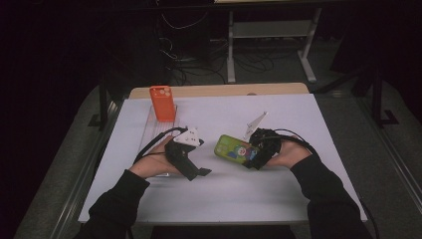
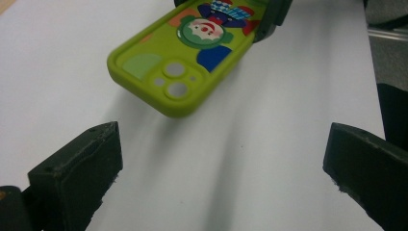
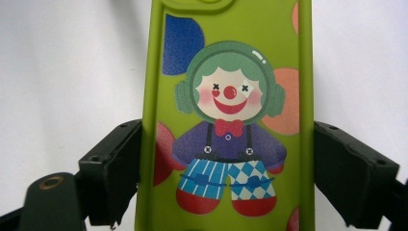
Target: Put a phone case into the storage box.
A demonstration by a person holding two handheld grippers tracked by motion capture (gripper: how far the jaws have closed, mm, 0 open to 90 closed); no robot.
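A lime-green phone case [image 1: 233,148] printed with a clown hangs a little above the white table, casting a shadow on it. My right gripper [image 1: 251,158] is shut on its lower end. In the right gripper view the two black pads press on the long edges of the case [image 3: 231,91], one on each side, at my right gripper [image 3: 226,144]. My left gripper [image 1: 198,173] stands open to the left of the case with nothing in it. In the left gripper view its wide-apart jaws [image 2: 223,139] point at the camera-hole end of the case [image 2: 185,57], a short way off.
An orange phone case [image 1: 162,103] stands at the back left on a clear tray [image 1: 149,130] that runs toward my left hand. The white table top [image 1: 224,194] ends in a wooden strip [image 1: 219,90] at the far edge. Dark floor, cables and a table frame lie beyond.
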